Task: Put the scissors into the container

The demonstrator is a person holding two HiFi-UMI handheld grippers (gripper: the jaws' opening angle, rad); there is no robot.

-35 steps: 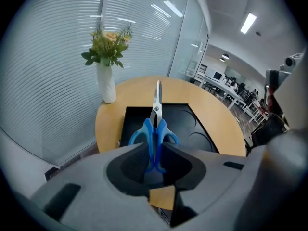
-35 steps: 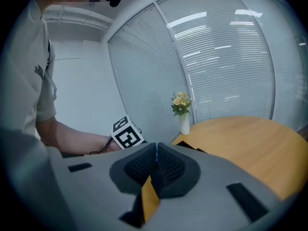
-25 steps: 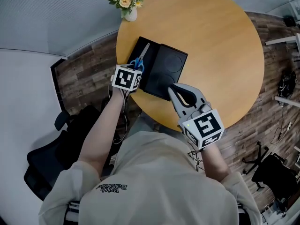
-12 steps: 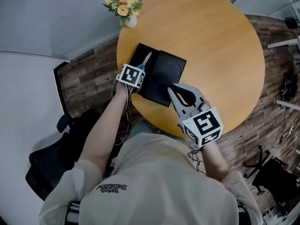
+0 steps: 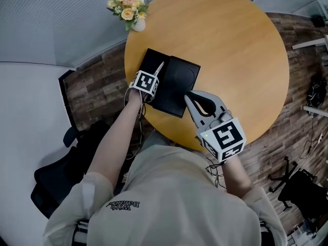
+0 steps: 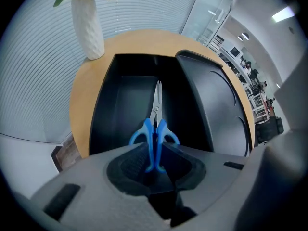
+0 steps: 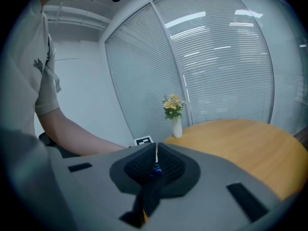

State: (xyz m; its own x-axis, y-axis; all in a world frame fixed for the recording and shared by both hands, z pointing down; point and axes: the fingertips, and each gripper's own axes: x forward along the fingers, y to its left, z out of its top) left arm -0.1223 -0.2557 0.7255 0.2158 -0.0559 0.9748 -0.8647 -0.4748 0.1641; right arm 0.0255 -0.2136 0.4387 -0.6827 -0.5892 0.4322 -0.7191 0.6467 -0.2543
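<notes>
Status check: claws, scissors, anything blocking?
Left claw shut on scissors, blue handles. Blades over open container, not released. Right claw shut, empty. Nothing blocking.

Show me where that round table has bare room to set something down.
Everything right of the black container, out to the rim of the table, is bare wood. Crowded: the left edge, with the vase, the left gripper holding scissors over the container, and the right gripper beside it.

Upside-down shirt print [image 5: 123,204], illegible

L gripper [image 6: 155,160] clamped on scissors [image 6: 155,128], arm fwd — R gripper [image 5: 189,95] closed.
</notes>
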